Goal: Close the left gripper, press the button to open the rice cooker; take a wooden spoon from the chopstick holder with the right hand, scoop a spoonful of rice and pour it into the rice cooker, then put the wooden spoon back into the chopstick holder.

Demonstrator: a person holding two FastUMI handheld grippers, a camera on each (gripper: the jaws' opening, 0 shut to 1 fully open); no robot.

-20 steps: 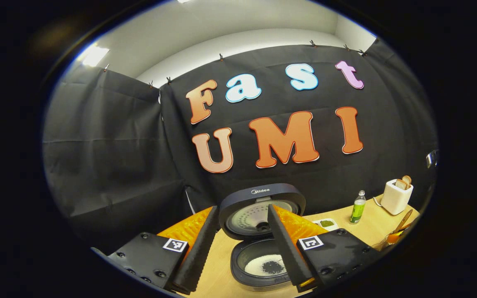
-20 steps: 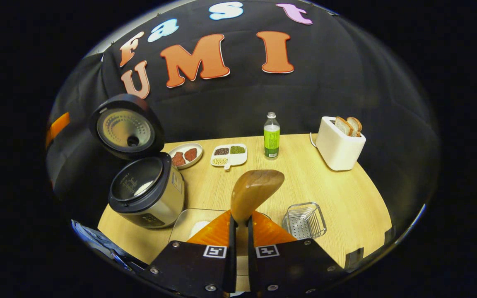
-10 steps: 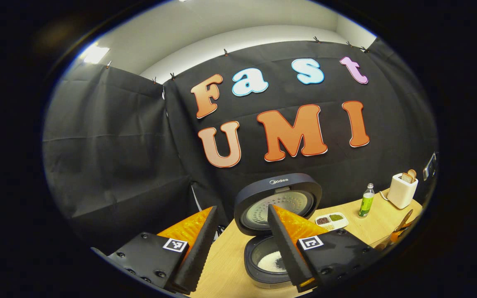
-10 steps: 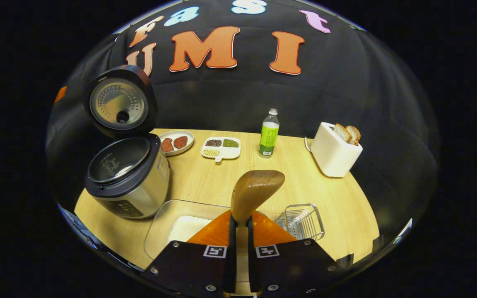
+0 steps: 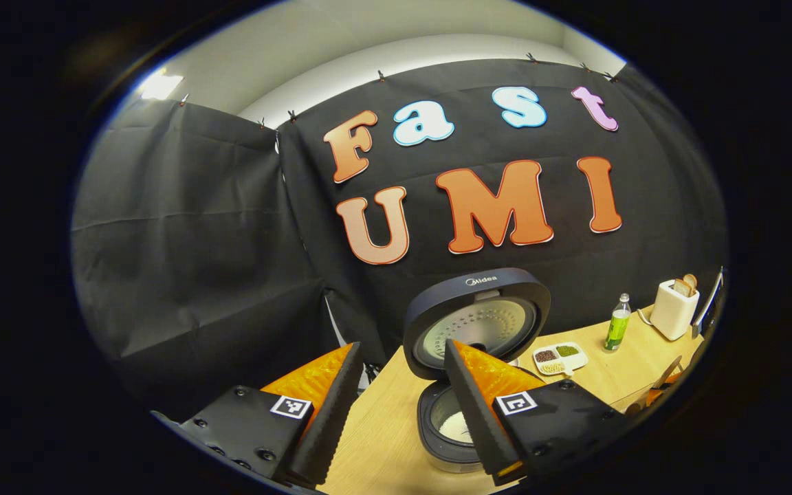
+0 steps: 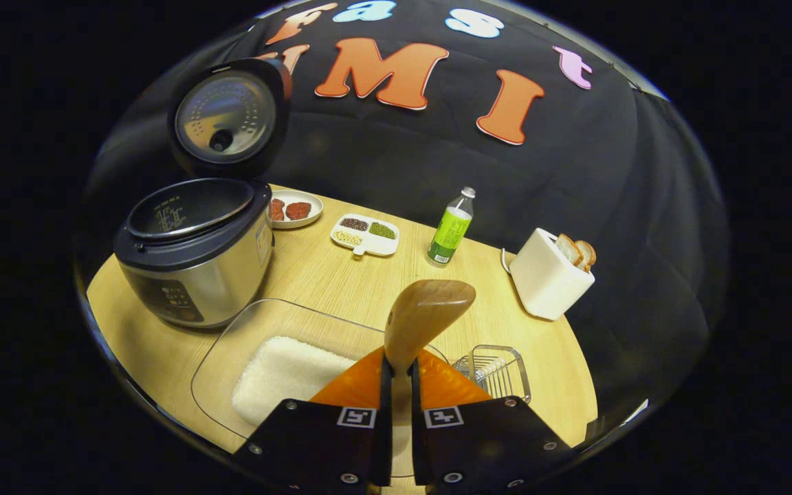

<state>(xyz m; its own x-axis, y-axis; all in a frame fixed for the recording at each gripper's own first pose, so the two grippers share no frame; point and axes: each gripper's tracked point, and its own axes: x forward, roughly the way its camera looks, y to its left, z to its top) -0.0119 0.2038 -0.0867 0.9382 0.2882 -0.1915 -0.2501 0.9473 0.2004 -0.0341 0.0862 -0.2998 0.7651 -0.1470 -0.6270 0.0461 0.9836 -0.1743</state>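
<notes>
The rice cooker [image 6: 193, 251] stands at the table's left with its lid [image 6: 227, 117] swung up. White rice lies in its pot [image 5: 452, 427]. My left gripper [image 5: 401, 346] is open and empty, held back from the cooker and above the table's edge. My right gripper [image 6: 396, 361] is shut on the handle of the wooden spoon [image 6: 427, 313], whose bowl points forward over the table; no rice shows on it. Just below and to the left is the glass tray [image 6: 217, 344] of white rice [image 6: 279, 371]. The wire chopstick holder [image 6: 496, 371] stands just right of the gripper.
At the back of the wooden table [image 6: 341, 275] are a plate of meat [image 6: 293, 208], a divided dish of beans [image 6: 365, 234] and a green bottle [image 6: 449, 230]. A white toaster [image 6: 547, 275] with bread stands at the right.
My left gripper has drawn back and to the left, so the cooker sits farther off and to the right. My right gripper has moved with the spoon toward the rice tray, which now shows more fully.
</notes>
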